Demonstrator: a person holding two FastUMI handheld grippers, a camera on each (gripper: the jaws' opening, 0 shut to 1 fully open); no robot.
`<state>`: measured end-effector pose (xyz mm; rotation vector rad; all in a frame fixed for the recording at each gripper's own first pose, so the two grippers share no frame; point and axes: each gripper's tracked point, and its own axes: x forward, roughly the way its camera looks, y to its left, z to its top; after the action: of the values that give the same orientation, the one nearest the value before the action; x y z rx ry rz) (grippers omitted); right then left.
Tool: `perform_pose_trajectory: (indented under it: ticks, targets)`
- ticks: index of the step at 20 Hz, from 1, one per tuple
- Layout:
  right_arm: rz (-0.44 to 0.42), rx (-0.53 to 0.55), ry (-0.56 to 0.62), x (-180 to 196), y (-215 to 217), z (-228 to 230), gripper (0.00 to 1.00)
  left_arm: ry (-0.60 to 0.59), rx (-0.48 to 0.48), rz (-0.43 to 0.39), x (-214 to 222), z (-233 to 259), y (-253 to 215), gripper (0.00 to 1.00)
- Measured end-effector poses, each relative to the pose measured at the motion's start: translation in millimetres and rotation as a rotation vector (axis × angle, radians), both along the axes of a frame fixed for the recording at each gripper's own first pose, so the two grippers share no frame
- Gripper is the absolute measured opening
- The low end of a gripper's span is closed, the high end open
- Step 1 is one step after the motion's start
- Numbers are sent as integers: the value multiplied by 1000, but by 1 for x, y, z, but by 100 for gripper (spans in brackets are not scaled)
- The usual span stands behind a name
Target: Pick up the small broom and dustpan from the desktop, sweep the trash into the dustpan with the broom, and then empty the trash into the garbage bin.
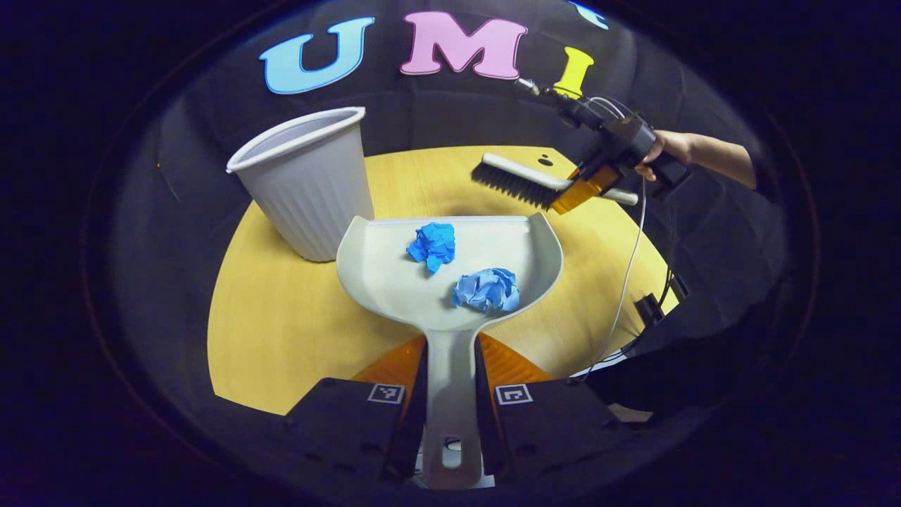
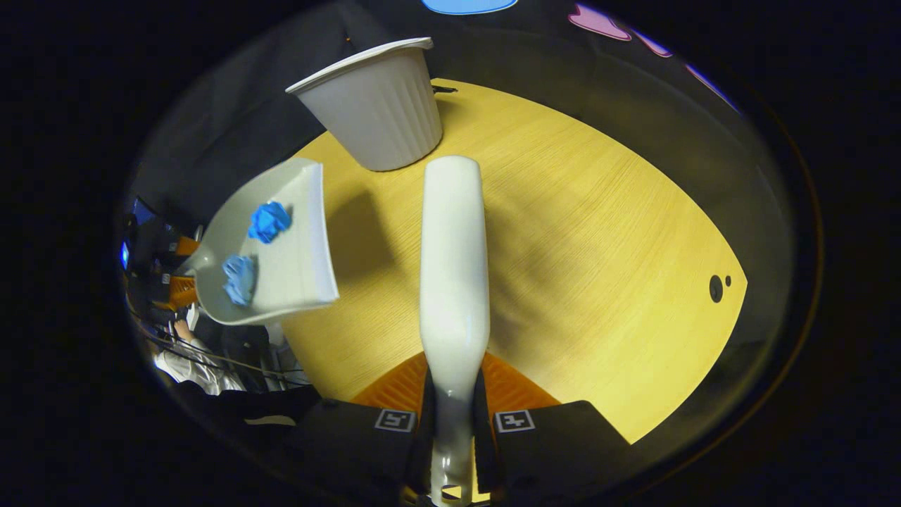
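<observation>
In the left gripper view, the bench (image 1: 295, 324) is a pale yellow wood-grain top with a rounded edge, and black cloth hangs behind it as the booth wall. The left gripper (image 1: 450, 394) has its fingers clamped on the handle of the dustpan (image 1: 394, 274), which is held above the bench with its open lip facing away. Two crumpled blue paper balls lie in the pan: a darker one (image 1: 432, 245) near the lip and a paler one (image 1: 487, 289) nearer the handle. The ribbed white garbage bin (image 1: 310, 183) stands upright on the bench just left of the pan. Farther back on the right, a hand (image 1: 665, 151) holds the right gripper (image 1: 584, 189), which grips the broom (image 1: 524, 182) above the bench, bristles down.

In the right gripper view, the right gripper's fingers are closed on the broom's white handle, which runs straight ahead over the bare wood. The bin stands at the bench's far edge. The dustpan hangs to the left, past the bench edge, both paper balls inside. Two small dark holes (image 2: 716, 287) mark the wood at the right.
</observation>
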<state>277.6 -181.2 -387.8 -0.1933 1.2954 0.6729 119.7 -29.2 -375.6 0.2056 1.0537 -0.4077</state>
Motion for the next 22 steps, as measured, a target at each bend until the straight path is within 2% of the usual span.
perform_pose_trajectory:
  ticks: [2,3,5,6,7,12,16,18,20,22]
  targets:
    - [-33,21,13,0,-4,-1,23,-55,-4,3,1,10,-1,30]
    - [-46,26,12,0,-10,-7,27,-72,-15,16,3,11,-1,31]
    - [-100,20,27,-2,-11,-8,27,-82,-41,65,11,21,0,30]
    - [-133,30,26,1,-10,-9,31,-94,-51,93,16,29,0,31]
    - [-154,43,18,0,-14,-6,27,-104,-48,110,22,35,2,31]
    - [-174,98,16,-8,-27,-9,27,-157,141,134,67,47,52,31]
    - [-219,151,43,-5,-45,-33,27,-99,282,95,101,41,67,30]
    - [-223,162,25,-7,-39,-37,27,-59,355,77,126,33,73,30]
    - [-231,200,28,-15,-39,-35,27,-15,432,24,153,23,77,31]
    - [-259,248,51,-12,-45,-39,27,28,536,-64,168,15,84,31]
